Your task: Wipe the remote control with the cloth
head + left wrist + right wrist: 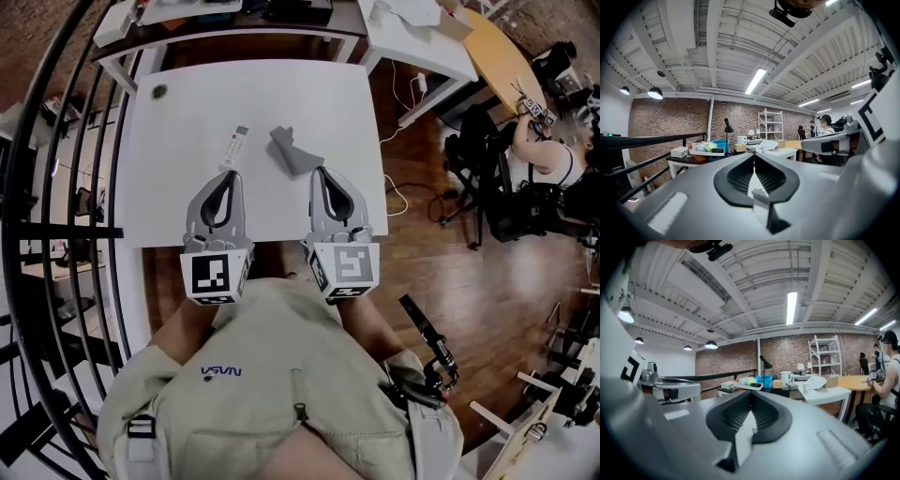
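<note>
My left claw [228, 174] and right claw [322, 172] are both pressed together, pinching nothing, held level over the near edge of the white desk [178, 131]. The remote control [235, 145] lies left of the desk's middle, just beyond my left tips. The crumpled grey cloth [292, 152] sits beside it, just ahead of my right tips.
</note>
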Available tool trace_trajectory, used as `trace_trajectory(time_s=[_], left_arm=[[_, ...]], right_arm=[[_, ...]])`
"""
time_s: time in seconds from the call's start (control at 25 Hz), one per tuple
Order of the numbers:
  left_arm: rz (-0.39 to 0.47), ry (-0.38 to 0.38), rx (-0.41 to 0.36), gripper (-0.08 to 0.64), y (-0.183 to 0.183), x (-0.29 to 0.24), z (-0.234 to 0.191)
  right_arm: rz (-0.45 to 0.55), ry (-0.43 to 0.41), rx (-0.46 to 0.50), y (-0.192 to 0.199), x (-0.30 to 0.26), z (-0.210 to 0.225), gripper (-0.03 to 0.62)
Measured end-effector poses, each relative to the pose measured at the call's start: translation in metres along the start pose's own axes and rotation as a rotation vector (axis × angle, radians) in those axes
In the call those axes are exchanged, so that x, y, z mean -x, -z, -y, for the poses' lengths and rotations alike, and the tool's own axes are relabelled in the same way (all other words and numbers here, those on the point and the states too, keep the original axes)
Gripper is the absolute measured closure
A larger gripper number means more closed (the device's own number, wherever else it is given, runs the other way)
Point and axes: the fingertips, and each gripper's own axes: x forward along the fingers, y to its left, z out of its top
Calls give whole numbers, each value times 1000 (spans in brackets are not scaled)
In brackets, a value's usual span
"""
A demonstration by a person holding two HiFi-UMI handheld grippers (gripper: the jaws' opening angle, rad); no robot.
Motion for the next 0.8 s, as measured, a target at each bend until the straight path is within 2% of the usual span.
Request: trace_trajectory(time_s=[0.24,0.48,0.8], left_arm=[[25,-68,-47,549,-19,41,42],[34,-117,-58,551,-28,84,71],[76,-89,-74,554,-40,120,81]], right_arm=[[58,-61,-23,-7,52,7,588],[82,-95,-34,-9,96,4,588],[122,-94,-12,-24,134,-27,588]])
